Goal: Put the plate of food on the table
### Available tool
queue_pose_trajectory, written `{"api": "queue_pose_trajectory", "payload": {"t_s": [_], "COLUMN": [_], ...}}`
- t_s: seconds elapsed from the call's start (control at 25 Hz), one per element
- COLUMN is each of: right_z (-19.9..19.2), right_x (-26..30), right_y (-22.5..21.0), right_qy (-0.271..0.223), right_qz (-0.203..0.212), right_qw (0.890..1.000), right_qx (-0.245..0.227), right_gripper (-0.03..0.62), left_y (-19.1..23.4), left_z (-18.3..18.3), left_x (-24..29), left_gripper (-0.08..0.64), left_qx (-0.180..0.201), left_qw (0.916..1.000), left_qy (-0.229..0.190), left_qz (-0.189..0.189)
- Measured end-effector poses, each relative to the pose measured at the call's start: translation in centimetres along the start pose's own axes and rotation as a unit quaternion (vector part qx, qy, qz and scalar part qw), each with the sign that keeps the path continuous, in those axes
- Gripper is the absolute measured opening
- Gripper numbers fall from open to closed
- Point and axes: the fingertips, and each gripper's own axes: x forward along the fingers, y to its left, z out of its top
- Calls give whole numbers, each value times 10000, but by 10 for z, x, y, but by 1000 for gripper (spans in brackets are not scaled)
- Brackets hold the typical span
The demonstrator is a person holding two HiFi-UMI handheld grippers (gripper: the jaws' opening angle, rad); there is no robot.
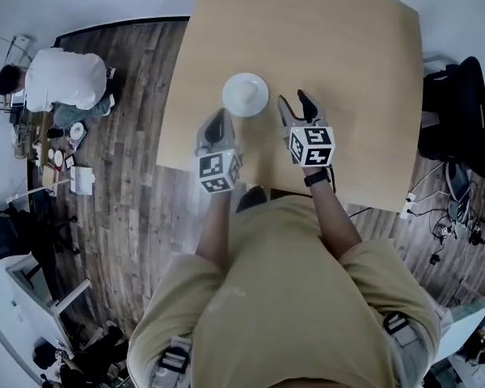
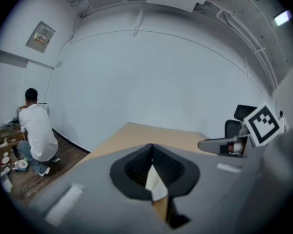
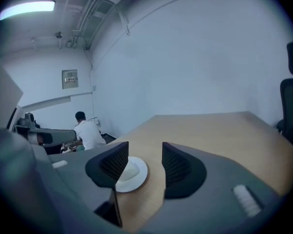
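Plate of food (image 1: 245, 95), a round white dish with a pale mound on it, sits flat on the table (image 1: 356, 63), near the edge closest to the person and free of both tools. Being round, it has no long axis to line up with.

The right gripper (image 1: 296, 102) lies just beside its right rim with the jaws standing wide apart and nothing between the pads. In its own view the plate shows ahead and to the left, partly behind the left jaw. The left gripper (image 1: 219, 121) rests just beside the near-left rim, its jaws together at the tips and holding nothing; only a sliver of white shows through the gap below them.

Judging by this, the placing looks done. Any withdrawal should go back toward the person, away from the rim, so the plate is not nudged.
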Motion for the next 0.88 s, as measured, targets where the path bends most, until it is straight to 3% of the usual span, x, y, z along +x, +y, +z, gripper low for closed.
{"api": "queue_pose_trajectory", "payload": {"t_s": [0.16, 0.32, 0.56, 0.88], "right_z": [44, 68, 85, 84], "right_x": [-38, -81, -140, -194], "right_y": [-9, -21, -31, -50], "right_qy": [-588, -1085, -1584, -1741], "right_qz": [-481, -981, -1539, -2141], "right_qw": [9953, 9856, 9724, 9593], "right_qx": [-605, -849, -756, -591], "right_gripper": [184, 156, 71, 40], "left_y": [-28, -63, -106, -154], "left_z": [32, 52, 72, 85], "left_x": [5, 7, -3, -9], "left_gripper": [-2, -2, -2, -2], "left_qx": [324, 678, 979, 1213], "left_qw": [9984, 9926, 9832, 9705], "left_qy": [-269, -533, -752, -901], "left_qz": [-383, -851, -1347, -1880]}}
